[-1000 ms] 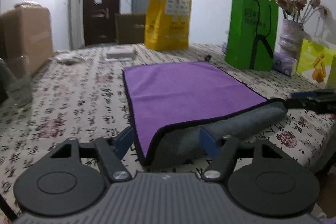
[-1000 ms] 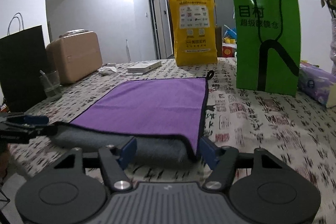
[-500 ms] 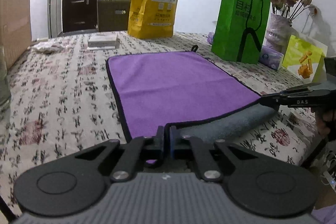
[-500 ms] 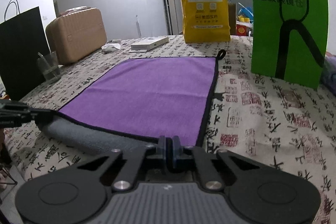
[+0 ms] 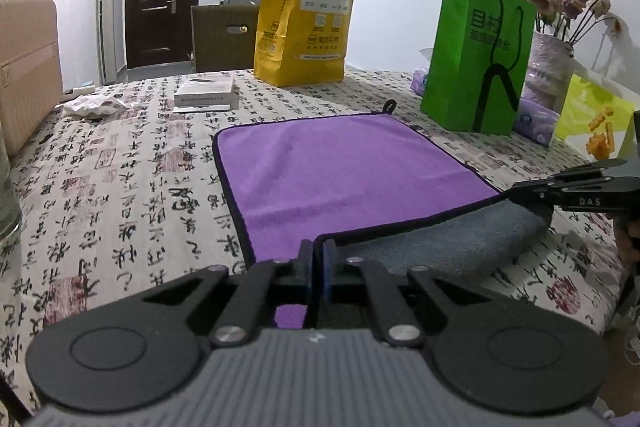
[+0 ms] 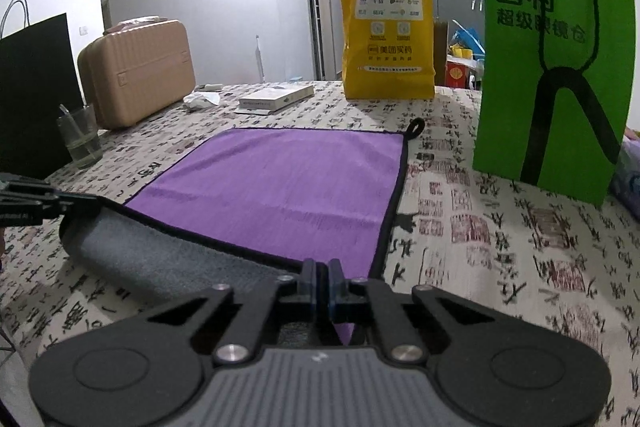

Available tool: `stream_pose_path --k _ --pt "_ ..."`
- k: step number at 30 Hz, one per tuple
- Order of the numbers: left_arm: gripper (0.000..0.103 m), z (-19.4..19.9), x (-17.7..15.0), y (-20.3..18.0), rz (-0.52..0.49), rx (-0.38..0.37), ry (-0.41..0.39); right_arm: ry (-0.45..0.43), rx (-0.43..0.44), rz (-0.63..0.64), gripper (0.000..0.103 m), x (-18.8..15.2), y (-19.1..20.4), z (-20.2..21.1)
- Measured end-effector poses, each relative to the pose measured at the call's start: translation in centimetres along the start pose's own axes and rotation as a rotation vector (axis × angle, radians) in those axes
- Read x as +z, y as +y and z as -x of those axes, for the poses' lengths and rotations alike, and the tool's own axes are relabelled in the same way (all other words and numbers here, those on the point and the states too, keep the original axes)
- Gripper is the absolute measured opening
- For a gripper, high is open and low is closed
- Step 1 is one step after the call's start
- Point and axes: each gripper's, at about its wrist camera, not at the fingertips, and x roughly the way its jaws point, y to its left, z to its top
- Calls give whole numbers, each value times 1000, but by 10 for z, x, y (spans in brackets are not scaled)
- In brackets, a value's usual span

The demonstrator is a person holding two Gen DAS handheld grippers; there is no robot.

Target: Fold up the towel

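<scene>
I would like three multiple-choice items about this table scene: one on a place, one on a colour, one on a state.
1. Where does the towel's hanging loop sit?
A. at a far corner
B. at a near corner
C. mid-towel

2. What colour is the towel's turned-up underside?
A. yellow
B. grey
C. green

3. How do the left hand-held gripper and the right hand-held gripper stand?
A. both open
B. one open
C. both shut on the towel's near corners

Answers:
1 A, the loop lies at the far corner toward the green bag.
2 B, the raised near edge shows grey beneath purple.
3 C, in each wrist view the jaws are pressed together on cloth.
</scene>
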Motion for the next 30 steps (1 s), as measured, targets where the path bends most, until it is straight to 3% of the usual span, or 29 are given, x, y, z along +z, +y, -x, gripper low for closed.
stream_pose_path --k 30 --pt "5 -98 83 57 11 9 65 27 -30 51 5 75 -30 -95"
